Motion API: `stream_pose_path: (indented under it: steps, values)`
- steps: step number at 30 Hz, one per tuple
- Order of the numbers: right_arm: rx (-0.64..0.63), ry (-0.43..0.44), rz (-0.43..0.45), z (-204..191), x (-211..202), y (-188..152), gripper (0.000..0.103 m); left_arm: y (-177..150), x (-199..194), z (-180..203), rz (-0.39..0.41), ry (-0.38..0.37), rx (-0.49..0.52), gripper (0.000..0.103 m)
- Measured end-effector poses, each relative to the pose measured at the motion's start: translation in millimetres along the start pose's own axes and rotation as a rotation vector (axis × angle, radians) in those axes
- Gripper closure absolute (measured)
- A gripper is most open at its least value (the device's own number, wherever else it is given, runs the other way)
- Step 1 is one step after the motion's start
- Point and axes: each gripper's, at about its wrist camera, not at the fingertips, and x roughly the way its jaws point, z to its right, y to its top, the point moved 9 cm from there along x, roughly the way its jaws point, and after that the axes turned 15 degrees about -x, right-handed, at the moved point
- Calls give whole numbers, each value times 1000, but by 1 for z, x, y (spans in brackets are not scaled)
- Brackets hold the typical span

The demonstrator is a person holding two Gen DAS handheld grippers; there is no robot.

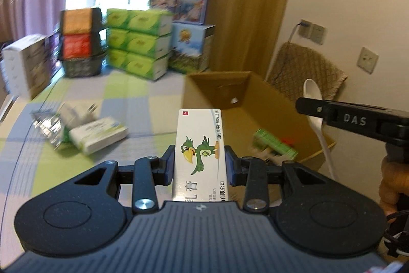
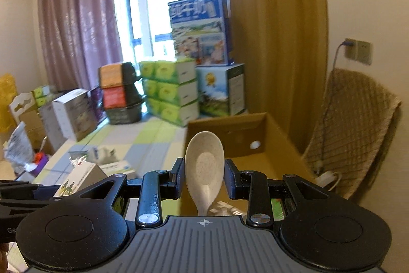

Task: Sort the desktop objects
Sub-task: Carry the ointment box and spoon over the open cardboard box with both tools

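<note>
Two items are in transit: the left gripper clamps a medicine box, the right gripper a spoon, both near the cardboard box, which already holds some things. Several packets remain on the table.

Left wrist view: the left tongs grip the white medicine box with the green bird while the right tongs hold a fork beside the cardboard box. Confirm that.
One thing is wrong: the right tongs hold a pale spoon, not a fork, as the right wrist view shows. The left tongs do grip the white medicine box, beside the cardboard box.
</note>
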Motion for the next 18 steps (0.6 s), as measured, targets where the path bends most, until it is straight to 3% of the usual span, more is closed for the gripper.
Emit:
stream_pose_path:
  steps: [7,18]
  values:
    - [2,-27,-5,39,-4,5,74,17,20,44,-20,-42,5,70]
    - [21,-45,-34,75,15,-1,73,26,58,73,-68,-70,-22,70]
